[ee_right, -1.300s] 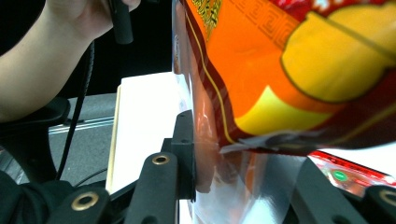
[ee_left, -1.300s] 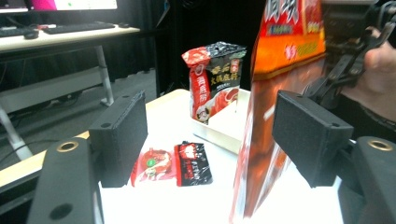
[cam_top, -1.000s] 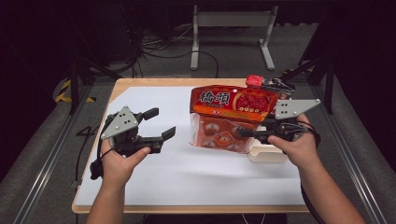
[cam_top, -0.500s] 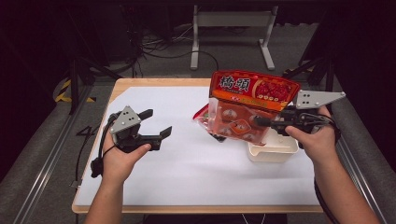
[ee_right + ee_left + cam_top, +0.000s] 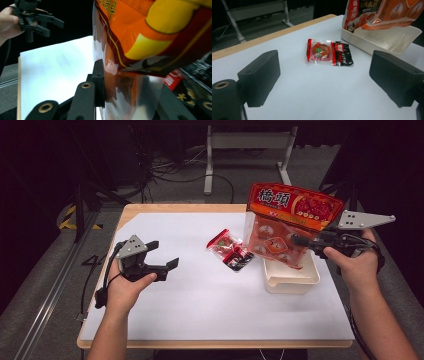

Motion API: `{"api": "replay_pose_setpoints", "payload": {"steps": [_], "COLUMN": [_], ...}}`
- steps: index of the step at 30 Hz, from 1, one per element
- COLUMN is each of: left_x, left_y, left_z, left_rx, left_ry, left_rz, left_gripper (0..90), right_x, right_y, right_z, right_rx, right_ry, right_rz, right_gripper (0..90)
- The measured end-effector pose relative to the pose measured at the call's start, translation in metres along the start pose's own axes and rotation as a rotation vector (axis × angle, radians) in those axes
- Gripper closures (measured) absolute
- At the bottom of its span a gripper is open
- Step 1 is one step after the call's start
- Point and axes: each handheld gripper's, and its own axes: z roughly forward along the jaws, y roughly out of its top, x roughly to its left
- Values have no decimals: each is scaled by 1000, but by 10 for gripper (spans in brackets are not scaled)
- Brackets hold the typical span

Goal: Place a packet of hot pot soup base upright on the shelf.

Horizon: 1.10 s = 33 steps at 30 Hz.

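**Orange pouch upright over the tray, two sachets out on the sheet**

Orange and glossy, the large printed plastic snack bag (image 5: pixel 285 222) now stands upright just above the cream plastic tray (image 5: pixel 291 279), pinched at its clear lower part by the right gripper (image 5: pixel 299 240). A second ago it lay lower and flatter, left of where the tray stands. Two small sachets (image 5: pixel 230 250), one clear red, one black, have come to lie on the white sheet (image 5: pixel 200 305) just left of the tray, missing it. I judge they need picking up. The left gripper (image 5: pixel 162 257), well left of the tray, has just been opening; its jaws stand wide with nothing between them and face the sachets. The bag's white Chinese characters look like "桥头"; the smaller print I cannot read.
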Motion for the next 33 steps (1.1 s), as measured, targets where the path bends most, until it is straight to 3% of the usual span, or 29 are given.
{"api": "replay_pose_setpoints", "payload": {"steps": [19,33], "left_x": [7,6], "left_y": [-5,-5], "left_z": [-3,-3], "left_rx": [5,6], "left_ry": [5,-1], "left_rz": [-20,-17], "left_gripper": [107,109], "right_x": [-25,-33], "right_y": [-14,-28], "right_z": [-15,-14], "right_rx": [-11,-3], "right_ry": [-90,-161], "right_rz": [47,65], "right_gripper": [708,708]}}
